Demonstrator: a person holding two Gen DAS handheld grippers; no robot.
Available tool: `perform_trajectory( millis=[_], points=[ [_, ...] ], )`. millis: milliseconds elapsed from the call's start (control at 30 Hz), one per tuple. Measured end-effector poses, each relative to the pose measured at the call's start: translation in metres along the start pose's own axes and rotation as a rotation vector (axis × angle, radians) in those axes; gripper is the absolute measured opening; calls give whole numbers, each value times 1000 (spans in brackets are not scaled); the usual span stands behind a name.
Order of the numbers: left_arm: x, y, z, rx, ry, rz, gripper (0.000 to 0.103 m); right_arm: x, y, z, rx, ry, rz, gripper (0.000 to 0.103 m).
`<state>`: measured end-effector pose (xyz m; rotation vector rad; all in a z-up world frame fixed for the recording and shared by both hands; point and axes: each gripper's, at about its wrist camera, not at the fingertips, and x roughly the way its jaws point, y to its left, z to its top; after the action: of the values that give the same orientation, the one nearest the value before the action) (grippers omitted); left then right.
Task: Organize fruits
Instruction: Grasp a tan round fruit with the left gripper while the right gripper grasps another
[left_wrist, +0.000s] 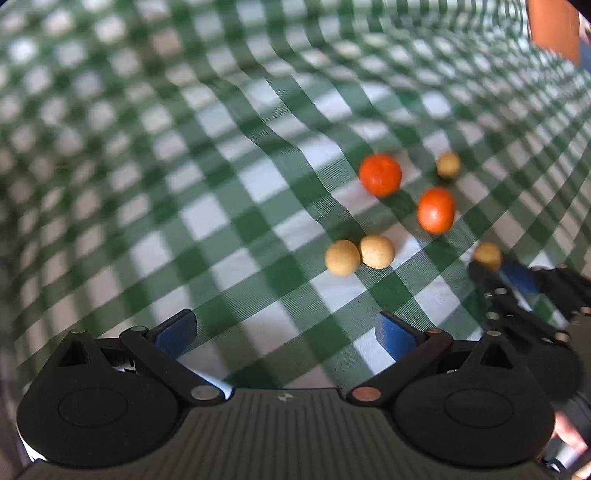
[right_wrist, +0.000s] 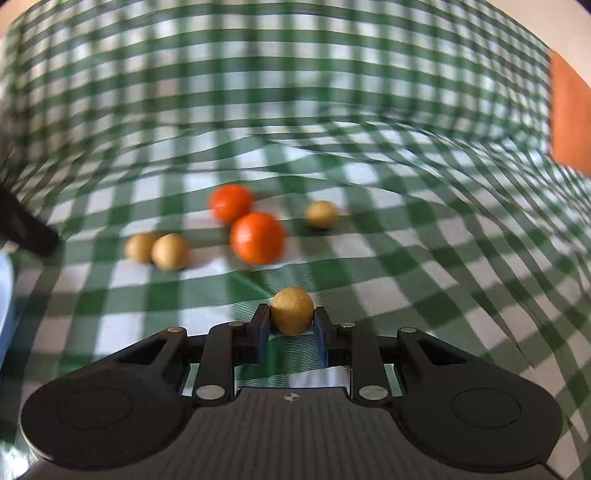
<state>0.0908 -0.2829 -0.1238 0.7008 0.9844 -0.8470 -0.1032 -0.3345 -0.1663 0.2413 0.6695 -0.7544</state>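
A small tan fruit (right_wrist: 291, 311) sits between the blue fingers (right_wrist: 263, 328) of the right hand-held gripper (right_wrist: 291, 332), right at their tips; the jaws are drawn in narrow and appear to be pinching it, though the blur makes it hard to say whether it is lifted off the green checked cloth (right_wrist: 406, 258) on the bench. Beyond it lie the others: two orange fruits (right_wrist: 257, 237) one behind the other, a pair of tan fruits (right_wrist: 158, 251) touching each other to the left, and a lone tan fruit (right_wrist: 322, 214) to the right, apart from the rest.

The step in hand looks like picking up one tan fruit to sort it by kind. The next move calls for carrying it to the touching tan pair and setting it down gently, since a round fruit may roll on the rumpled cloth.

The left hand-held gripper (left_wrist: 286, 332) hangs above the cloth with its jaws spread wide, holding nothing and touching nothing.
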Motion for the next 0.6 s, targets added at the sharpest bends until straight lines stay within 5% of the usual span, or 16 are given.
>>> perform_trajectory(
  millis=[333,433,600],
  points=[
    [43,-19,26,191,-37,-86,83,5,-1,-1,18,-19,-7,28],
    [37,-24,31,208,-21,-163,31,11,-3,2,16,-21,-1,28],
    [16,-33,25,175,-20,-118,27,11,-8,5,47,-33,-4,27]
  ],
)
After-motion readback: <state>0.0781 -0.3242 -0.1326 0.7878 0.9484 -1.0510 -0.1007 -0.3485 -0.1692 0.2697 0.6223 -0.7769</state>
